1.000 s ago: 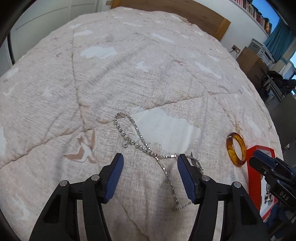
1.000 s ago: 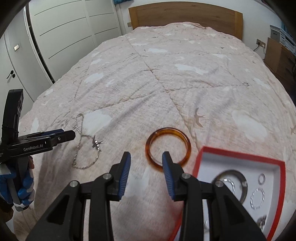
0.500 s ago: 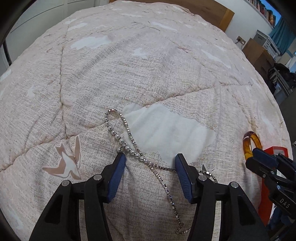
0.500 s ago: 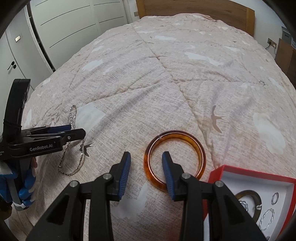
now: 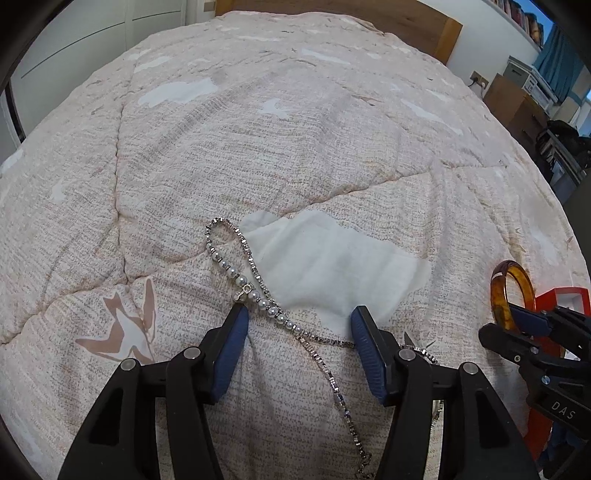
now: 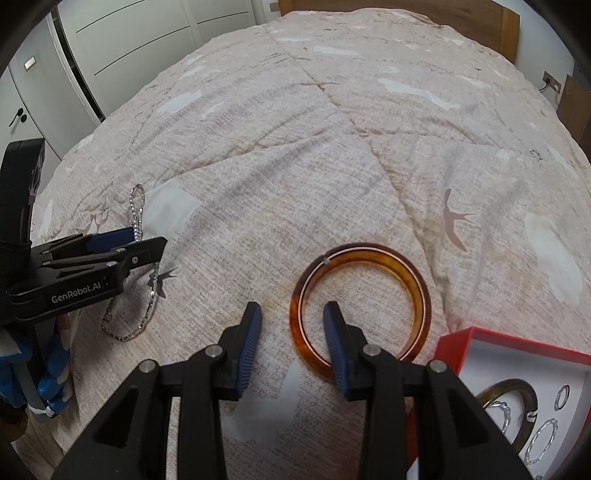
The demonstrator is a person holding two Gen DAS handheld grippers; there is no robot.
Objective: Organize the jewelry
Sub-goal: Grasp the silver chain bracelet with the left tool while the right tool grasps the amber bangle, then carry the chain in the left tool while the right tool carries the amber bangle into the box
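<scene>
Down on the quilted bed cover (image 5: pixel 295 147), a thin silver necklace (image 5: pixel 258 291) lies slack: a fine box-link chain with a run of small round pearls and a tiny clasp, its far end folded into a narrow loop at about twelve o'clock from the left gripper (image 5: pixel 299 325). That gripper's fingers (image 5: pixel 231 347), black plastic with ribbed blue pads, stand spread on either side of the chain, which passes between them and trails off toward five o'clock; the pads do not press on it. At about three o'clock from the necklace, well apart from it, lies an amber bangle (image 6: pixel 360 306), a smooth, glossy, translucent ring mottled like tortoiseshell, flat on the cover. The right gripper (image 6: pixel 293 325) straddles its near-left rim: one blue finger sits inside the ring and the other outside, with a gap on both sides, so they are parted and gripping nothing. Just beside the bangle at four o'clock is a red box (image 6: pixel 517 349) with a white lining, holding a dark round bangle, twisted silver hoops and a small plain ring. The cover itself is a coarse, woven beige fabric stitched into puffy panels, printed with white cloud patches and brown swallows. Past its far edge stands a wooden headboard (image 6: pixel 480 14), and at ten o'clock are flat white wardrobe doors (image 6: pixel 110 48).
</scene>
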